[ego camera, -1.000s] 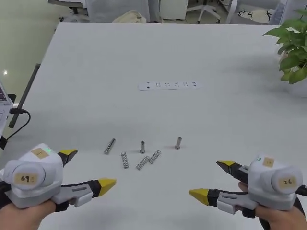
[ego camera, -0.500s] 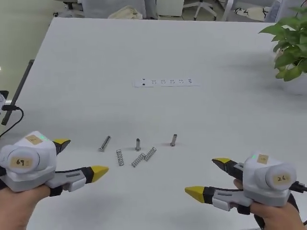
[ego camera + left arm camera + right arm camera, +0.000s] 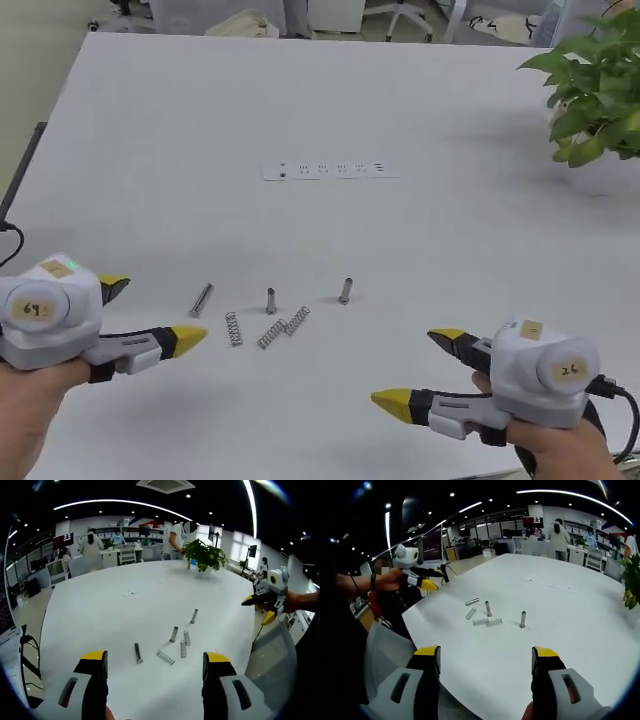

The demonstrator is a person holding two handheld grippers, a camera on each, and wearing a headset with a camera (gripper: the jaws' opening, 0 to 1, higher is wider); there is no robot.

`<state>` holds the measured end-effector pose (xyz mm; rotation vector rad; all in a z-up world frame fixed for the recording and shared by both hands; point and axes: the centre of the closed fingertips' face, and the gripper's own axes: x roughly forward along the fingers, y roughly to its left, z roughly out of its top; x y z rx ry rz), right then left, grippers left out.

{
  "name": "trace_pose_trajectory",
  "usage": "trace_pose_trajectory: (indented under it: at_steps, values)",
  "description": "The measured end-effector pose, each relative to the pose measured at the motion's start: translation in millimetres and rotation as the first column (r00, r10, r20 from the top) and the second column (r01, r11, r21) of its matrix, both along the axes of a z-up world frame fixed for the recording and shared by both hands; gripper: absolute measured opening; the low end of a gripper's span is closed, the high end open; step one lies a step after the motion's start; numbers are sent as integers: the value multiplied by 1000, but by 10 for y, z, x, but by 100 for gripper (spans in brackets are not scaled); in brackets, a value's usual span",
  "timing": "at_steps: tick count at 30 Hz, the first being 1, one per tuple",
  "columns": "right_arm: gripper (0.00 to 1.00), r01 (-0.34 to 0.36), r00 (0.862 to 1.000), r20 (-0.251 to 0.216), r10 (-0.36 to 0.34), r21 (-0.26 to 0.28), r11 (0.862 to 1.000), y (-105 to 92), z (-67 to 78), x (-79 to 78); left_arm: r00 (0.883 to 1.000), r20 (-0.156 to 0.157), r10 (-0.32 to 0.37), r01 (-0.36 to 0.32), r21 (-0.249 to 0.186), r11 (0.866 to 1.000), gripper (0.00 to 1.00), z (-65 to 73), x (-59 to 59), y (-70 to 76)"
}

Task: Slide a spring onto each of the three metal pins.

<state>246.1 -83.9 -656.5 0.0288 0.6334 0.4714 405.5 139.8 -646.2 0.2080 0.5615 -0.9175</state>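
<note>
Jaws agape toward white table (image 3: 300,100) w/ pins (image 3: 271,300) (office (image 3: 120,550) behind).

The left gripper (image 3: 150,310) has a rounded white housing with a round tan label (image 3: 38,310) marked "69". On top sit a small tan sticker (image 3: 58,268) and a green light (image 3: 72,265). Its dark grey fingers (image 3: 135,347) end in yellow tips. The right gripper (image 3: 418,370) has the same white housing. Its round label reads "26", with a square sticker at the label's 12 o'clock, and its fingers are also yellow-tipped. A black cable (image 3: 612,398) leaves at 3 o'clock. In the right gripper view, a dark band (image 3: 372,582) circles the left wrist.
</note>
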Motion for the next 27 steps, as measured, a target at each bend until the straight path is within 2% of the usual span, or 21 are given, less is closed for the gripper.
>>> trace_pose_trajectory:
  at_steps: [13, 27]
  values:
    - [73, -2, 1000, -5, 2, -2, 1000, 13, -7, 8, 1000, -14, 4, -4, -15, 1000, 73, -72, 260, -128]
    - [73, -1, 1000, -5, 1, -3, 1000, 4, 11, 39, 999, -42, -11, 11, -6, 1000, 68, -260, 508, -325]
